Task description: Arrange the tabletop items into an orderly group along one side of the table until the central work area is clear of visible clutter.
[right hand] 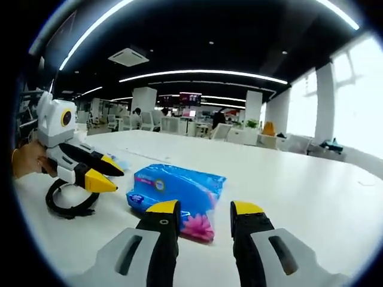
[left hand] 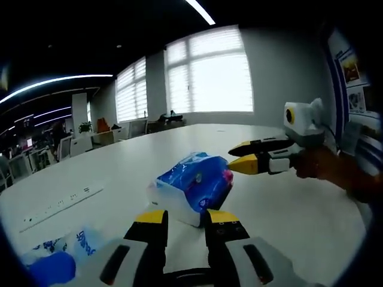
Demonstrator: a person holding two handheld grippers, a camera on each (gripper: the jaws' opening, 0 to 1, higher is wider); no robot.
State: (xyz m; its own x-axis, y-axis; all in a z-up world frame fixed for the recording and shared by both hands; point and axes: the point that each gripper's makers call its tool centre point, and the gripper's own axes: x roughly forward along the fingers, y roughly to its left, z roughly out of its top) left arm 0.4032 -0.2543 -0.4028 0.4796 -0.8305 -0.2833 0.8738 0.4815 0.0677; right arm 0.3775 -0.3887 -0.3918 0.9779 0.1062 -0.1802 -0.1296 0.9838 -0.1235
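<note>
- My left gripper (left hand: pixel 187 217) has its jaws apart, nothing between them; the tissue pack (left hand: pixel 191 187) lies on the white table (left hand: pixel 287 209) just ahead of the tips.
- My right gripper (right hand: pixel 203 208) is likewise parted and empty, the same pack (right hand: pixel 175 192) just in front of it, slightly toward its left jaw.
- Risk: both grippers close in on one pack from opposite sides; the tips could collide, or push it away.
- Risk: soft film wrap; a shallow pinch may catch only plastic and slip.
- Black cable loop (right hand: pixel 70 203) lies beneath my left gripper (right hand: pixel 102 174); a low sweep could snag it.
- Power strip (left hand: pixel 60 204) and another blue packet (left hand: pixel 57 257) sit off my left jaw, unsorted.
</note>
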